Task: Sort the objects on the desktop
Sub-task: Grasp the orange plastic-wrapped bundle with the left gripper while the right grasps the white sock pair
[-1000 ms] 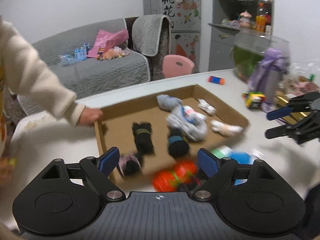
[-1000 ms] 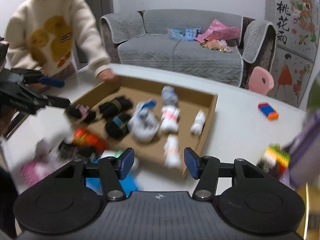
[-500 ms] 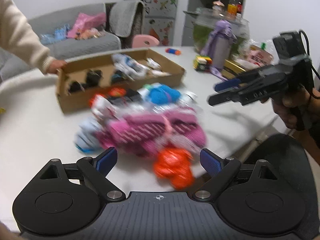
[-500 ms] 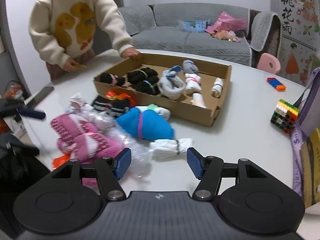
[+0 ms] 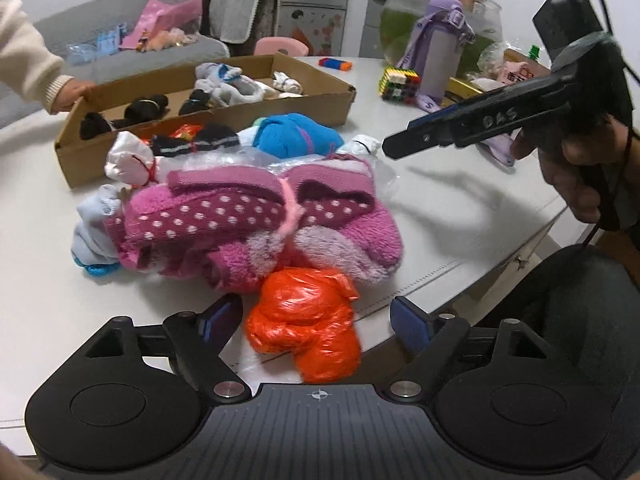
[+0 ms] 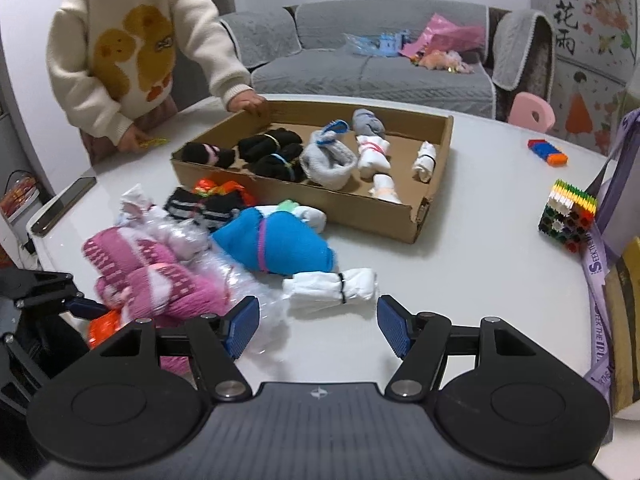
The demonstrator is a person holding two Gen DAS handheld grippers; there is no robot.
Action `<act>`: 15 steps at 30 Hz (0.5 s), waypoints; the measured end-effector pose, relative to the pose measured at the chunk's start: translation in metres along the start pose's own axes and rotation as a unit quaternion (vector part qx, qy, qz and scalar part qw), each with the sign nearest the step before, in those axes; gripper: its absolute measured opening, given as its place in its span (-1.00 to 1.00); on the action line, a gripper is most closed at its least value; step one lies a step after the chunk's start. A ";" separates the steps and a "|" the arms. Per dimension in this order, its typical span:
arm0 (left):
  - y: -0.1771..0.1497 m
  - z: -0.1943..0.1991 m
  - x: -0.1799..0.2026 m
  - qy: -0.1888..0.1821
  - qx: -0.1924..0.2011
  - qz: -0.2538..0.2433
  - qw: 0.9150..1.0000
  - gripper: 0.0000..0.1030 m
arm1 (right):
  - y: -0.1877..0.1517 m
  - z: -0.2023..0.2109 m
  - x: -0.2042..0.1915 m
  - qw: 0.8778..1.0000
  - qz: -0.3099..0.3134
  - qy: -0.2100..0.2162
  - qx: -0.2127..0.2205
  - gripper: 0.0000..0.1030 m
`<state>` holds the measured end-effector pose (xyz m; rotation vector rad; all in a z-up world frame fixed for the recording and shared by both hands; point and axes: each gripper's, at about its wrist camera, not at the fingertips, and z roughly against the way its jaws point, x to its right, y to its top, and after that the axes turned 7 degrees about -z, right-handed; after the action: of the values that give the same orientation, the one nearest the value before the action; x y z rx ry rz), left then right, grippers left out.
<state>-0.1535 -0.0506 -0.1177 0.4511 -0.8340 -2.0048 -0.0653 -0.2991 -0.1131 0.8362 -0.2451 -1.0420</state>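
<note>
A child in a cream sweater is standing by the white table. A grey sofa is sitting behind. A purple water bottle is standing before a glass fishbowl.

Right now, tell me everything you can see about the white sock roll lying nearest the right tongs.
The white sock roll is a soft knit bundle, cinched near its middle by a thin dark band. It lies flat on the white table, lengthwise left to right, just ahead of the open right tongs, which do not touch it. Its left end meets crinkled clear plastic; the blue sock bundle lies just behind it. It sits outside the cardboard box.
</note>
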 end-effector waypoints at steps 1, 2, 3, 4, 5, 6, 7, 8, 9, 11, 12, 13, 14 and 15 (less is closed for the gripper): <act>0.000 0.001 -0.001 0.000 0.001 0.003 1.000 0.58 | 0.001 -0.004 0.000 1.000 0.002 -0.003 -0.002 0.20; -0.001 0.001 -0.003 0.005 0.001 0.003 1.000 0.54 | 0.001 -0.007 0.001 1.000 0.002 -0.004 -0.004 0.20; -0.001 0.002 -0.004 0.011 0.001 0.000 1.000 0.44 | 0.001 -0.011 0.002 1.000 0.001 -0.005 -0.006 0.19; -0.001 0.003 -0.005 0.018 0.000 -0.003 1.000 0.32 | 0.001 -0.014 0.002 1.000 0.000 -0.006 -0.008 0.19; -0.001 0.004 -0.006 0.022 0.000 -0.004 1.000 0.28 | 0.002 -0.016 0.003 1.000 0.000 -0.007 -0.008 0.19; -0.001 0.005 -0.006 0.025 0.000 -0.004 1.000 0.18 | 0.002 -0.018 0.003 1.000 0.000 -0.009 -0.009 0.19; -0.001 0.006 -0.008 0.026 0.000 -0.001 1.000 0.13 | 0.002 -0.019 0.004 1.000 0.000 -0.010 -0.009 0.19; -0.002 0.007 -0.009 0.026 0.000 0.001 1.000 0.12 | 0.002 -0.020 0.004 1.000 -0.001 -0.011 -0.009 0.19; -0.002 0.008 -0.009 0.028 0.000 0.001 1.000 0.11 | 0.002 -0.021 0.004 1.000 -0.001 -0.012 -0.009 0.18; -0.004 0.010 -0.008 0.032 0.000 -0.002 0.999 0.10 | 0.002 -0.023 0.004 1.000 0.002 -0.016 -0.008 0.16; -0.005 0.011 -0.008 0.034 0.000 -0.004 0.999 0.10 | 0.002 -0.024 0.003 1.000 0.005 -0.019 -0.010 0.15; -0.005 0.012 -0.008 0.036 -0.001 -0.004 0.999 0.09 | 0.002 -0.026 0.002 1.000 0.008 -0.021 -0.011 0.15; -0.006 0.013 -0.008 0.038 -0.001 -0.005 0.999 0.09 | 0.002 -0.027 0.001 1.000 0.011 -0.022 -0.013 0.15; -0.006 0.015 -0.009 0.040 0.000 -0.004 0.999 0.09 | 0.002 -0.028 0.001 1.000 0.013 -0.023 -0.014 0.15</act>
<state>-0.1613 -0.0351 -0.1117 0.5313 -0.7834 -1.9819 -0.0484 -0.2853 -0.1313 0.7824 -0.2796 -1.0401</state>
